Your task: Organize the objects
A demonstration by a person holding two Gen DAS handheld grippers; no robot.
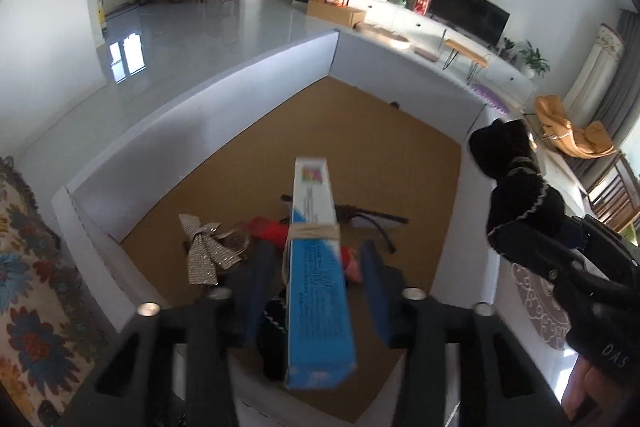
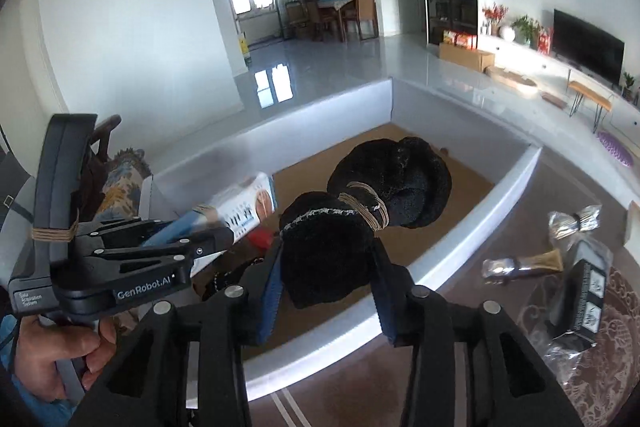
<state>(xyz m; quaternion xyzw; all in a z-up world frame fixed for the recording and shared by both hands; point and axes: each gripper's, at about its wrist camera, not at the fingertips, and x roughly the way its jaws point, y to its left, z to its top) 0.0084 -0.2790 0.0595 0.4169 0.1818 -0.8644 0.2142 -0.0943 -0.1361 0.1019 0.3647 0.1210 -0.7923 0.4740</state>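
A white box with a brown cardboard floor lies below both grippers. My left gripper has its jaws spread around a long blue and white carton bound with a rubber band; the pads stand apart from its sides. The carton also shows in the right wrist view. My right gripper is shut on a black fuzzy bundle tied with rubber bands, held over the box; the bundle also shows in the left wrist view. A silver bow, a red item and black glasses lie in the box.
Right of the box, on a patterned brown mat, lie a black packaged item, a gold-handled wrapped item and a clear wrapped bundle. A floral cloth lies left of the box.
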